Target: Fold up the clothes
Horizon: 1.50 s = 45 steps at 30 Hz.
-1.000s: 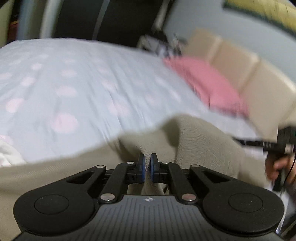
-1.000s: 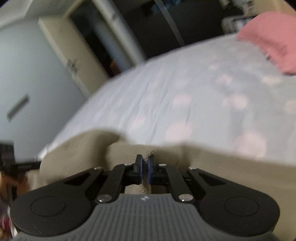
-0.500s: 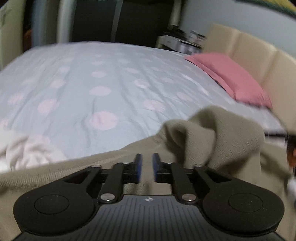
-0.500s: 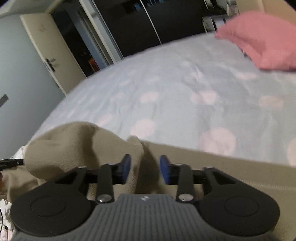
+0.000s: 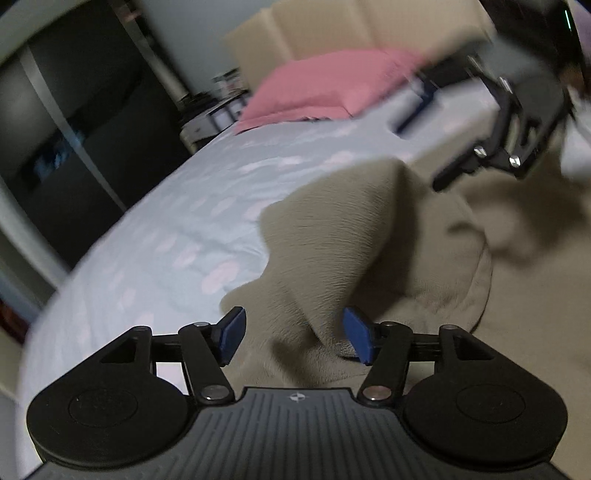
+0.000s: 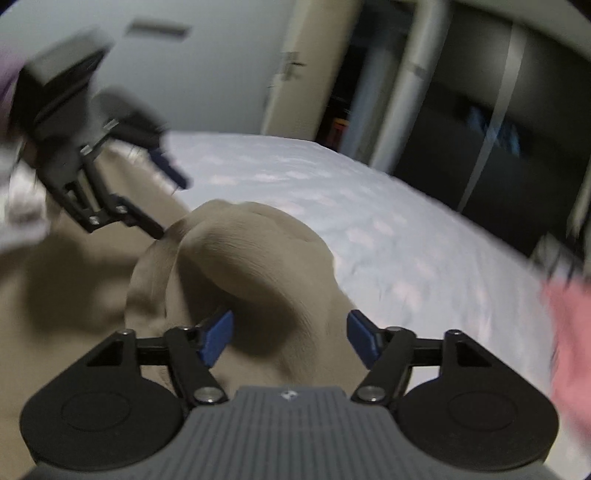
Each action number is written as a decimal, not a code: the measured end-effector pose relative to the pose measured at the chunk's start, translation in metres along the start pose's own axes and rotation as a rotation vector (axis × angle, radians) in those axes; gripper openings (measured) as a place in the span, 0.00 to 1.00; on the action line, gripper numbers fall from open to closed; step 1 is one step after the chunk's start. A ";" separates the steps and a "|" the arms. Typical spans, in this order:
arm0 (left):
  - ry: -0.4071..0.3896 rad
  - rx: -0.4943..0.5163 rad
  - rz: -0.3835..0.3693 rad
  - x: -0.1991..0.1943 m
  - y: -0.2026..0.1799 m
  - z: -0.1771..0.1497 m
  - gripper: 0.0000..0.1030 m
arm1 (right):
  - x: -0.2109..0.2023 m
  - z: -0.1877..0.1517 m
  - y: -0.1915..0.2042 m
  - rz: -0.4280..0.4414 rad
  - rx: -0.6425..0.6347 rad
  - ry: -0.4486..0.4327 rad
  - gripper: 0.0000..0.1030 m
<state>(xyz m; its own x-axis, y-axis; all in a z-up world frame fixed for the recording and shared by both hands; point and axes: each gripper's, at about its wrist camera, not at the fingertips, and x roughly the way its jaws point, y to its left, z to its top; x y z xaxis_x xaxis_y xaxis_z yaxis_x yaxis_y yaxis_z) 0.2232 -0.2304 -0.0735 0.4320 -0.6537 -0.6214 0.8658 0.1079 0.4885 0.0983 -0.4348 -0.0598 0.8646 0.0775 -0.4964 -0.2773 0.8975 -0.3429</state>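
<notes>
A beige garment (image 5: 351, 240) lies bunched on the bed, raised in a soft ridge. In the left wrist view my left gripper (image 5: 295, 338) straddles that ridge. Its jaws are opening; the fabric brushes one blue pad (image 5: 360, 339) and the other stands apart. My right gripper (image 5: 424, 147) shows blurred at the upper right. In the right wrist view my right gripper (image 6: 291, 336) is also opening, with a hump of the beige garment (image 6: 251, 251) between its fingers but not pinched. The left gripper (image 6: 166, 199) hovers over the cloth at the upper left.
The bed (image 5: 166, 229) has a pale blue sheet with pink dots. A pink pillow (image 5: 325, 81) lies by the beige headboard (image 5: 351, 29). Dark wardrobe doors (image 6: 498, 129) and a room door (image 6: 295, 74) stand beyond. A white cloth (image 6: 22, 206) lies at the left edge.
Both grippers were shut on the beige garment's edge; both have since let go and spread their fingers. Both hands have rolled and shifted sideways, and the fabric has slumped onto the bed.
</notes>
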 end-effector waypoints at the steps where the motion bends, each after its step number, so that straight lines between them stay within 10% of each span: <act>1: 0.009 0.058 0.015 0.005 -0.009 0.002 0.56 | 0.004 0.005 0.009 -0.011 -0.079 0.003 0.72; 7: -0.008 0.301 0.083 0.033 -0.036 0.017 0.56 | 0.033 0.025 0.029 -0.003 -0.391 0.031 0.69; 10: -0.040 0.312 0.087 0.035 -0.032 0.031 0.55 | 0.037 0.044 0.019 0.041 -0.351 0.049 0.07; 15: -0.081 0.308 0.077 0.030 -0.021 0.042 0.63 | 0.008 0.071 -0.020 0.029 -0.156 -0.102 0.09; 19: -0.092 0.160 -0.014 0.027 0.016 0.065 0.19 | -0.014 0.083 -0.057 -0.016 -0.006 -0.197 0.09; 22: -0.082 0.043 -0.002 0.021 0.052 0.083 0.07 | -0.017 0.079 -0.072 -0.068 0.027 -0.186 0.10; 25: -0.059 0.009 -0.020 0.022 0.069 0.094 0.06 | -0.018 0.072 -0.083 -0.083 0.098 -0.187 0.17; 28: -0.026 0.007 -0.035 0.028 0.066 0.091 0.06 | -0.017 0.066 -0.085 -0.074 0.156 -0.185 0.57; 32: -0.033 -0.024 -0.061 0.028 0.067 0.085 0.06 | -0.011 0.047 -0.093 -0.011 0.202 -0.123 0.75; 40: -0.022 -0.040 -0.059 0.024 0.079 0.076 0.06 | 0.034 0.018 -0.103 0.237 0.303 0.044 0.76; 45: -0.009 -0.053 -0.065 0.020 0.085 0.068 0.06 | 0.009 0.028 -0.084 0.117 0.214 -0.045 0.75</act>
<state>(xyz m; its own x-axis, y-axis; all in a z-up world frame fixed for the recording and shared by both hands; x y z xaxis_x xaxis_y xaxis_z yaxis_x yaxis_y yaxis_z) 0.2879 -0.2858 -0.0027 0.3726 -0.6673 -0.6449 0.9041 0.1045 0.4143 0.1414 -0.4976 -0.0130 0.8513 0.2011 -0.4847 -0.2854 0.9525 -0.1060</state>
